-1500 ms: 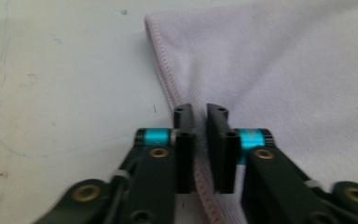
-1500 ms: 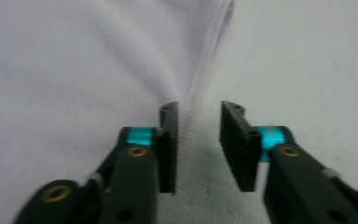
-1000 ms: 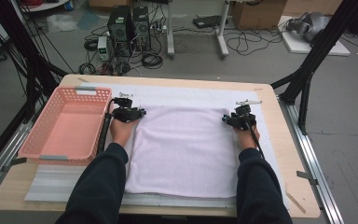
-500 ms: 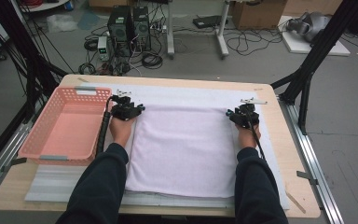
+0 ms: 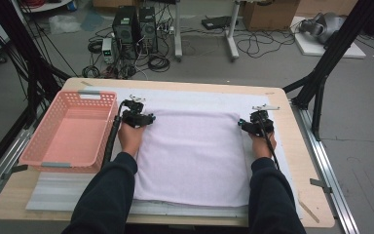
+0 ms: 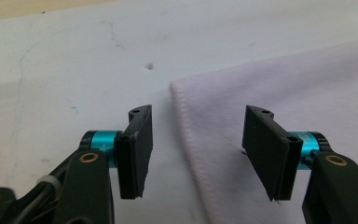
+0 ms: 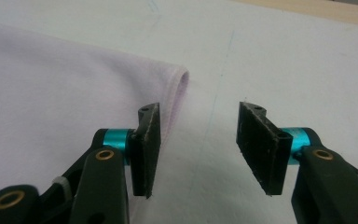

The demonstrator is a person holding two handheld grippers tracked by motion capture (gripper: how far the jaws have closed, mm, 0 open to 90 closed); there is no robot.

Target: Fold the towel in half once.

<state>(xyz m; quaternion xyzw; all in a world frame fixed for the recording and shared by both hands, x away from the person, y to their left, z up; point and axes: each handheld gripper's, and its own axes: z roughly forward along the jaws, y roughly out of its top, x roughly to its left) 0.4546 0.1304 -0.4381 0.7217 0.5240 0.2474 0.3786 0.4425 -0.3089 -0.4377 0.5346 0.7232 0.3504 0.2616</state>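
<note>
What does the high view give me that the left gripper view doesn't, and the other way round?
High view alone: the pink basket left of the towel, both forearms, and the right gripper at the towel's far right corner. Left gripper view alone: the hemmed far left corner lying between open jaws that have just been opening, pads clear of the cloth. Both: the left gripper, the pale lilac towel and the white mat.

A pink basket sits empty on the bench at the left, on a white mat; computer towers and cables on the floor beyond
</note>
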